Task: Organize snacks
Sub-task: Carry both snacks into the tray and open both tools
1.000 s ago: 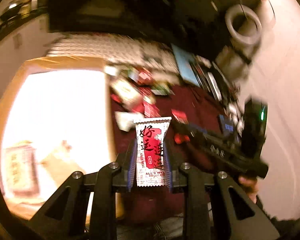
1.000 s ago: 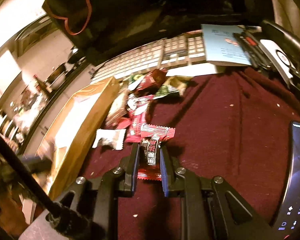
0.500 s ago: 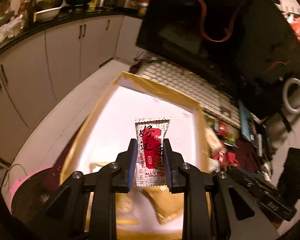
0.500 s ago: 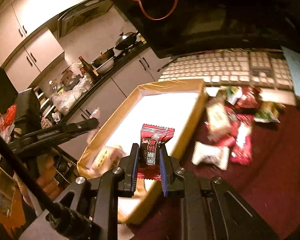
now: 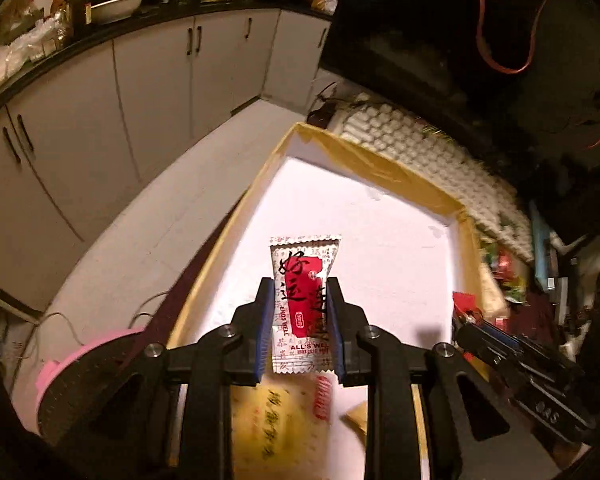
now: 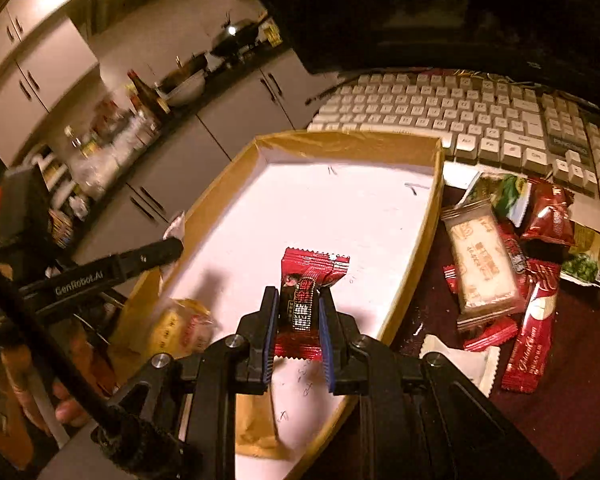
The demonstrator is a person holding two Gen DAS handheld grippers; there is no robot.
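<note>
Both my hands have swung away from the maroon table and now hang over the box point(image 6: 420, 240). My left gripper point(image 5: 300, 320) is clamped on the white-and-red packet point(image 5: 305, 300), and my right gripper point(image 6: 298, 324) is clamped on the red packet point(image 6: 312, 276). Yellow snacks point(image 6: 180, 326) already lie at the near end. More wrappers point(image 6: 500, 264) wait on the right, beside the keyboard point(image 6: 480, 116). I judge both packets ready to drop.

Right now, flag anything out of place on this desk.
Loose snack packets lie heaped askew on the dark red cloth right of the box, one green packet against the keyboard. Nothing looks spilled or torn.
</note>
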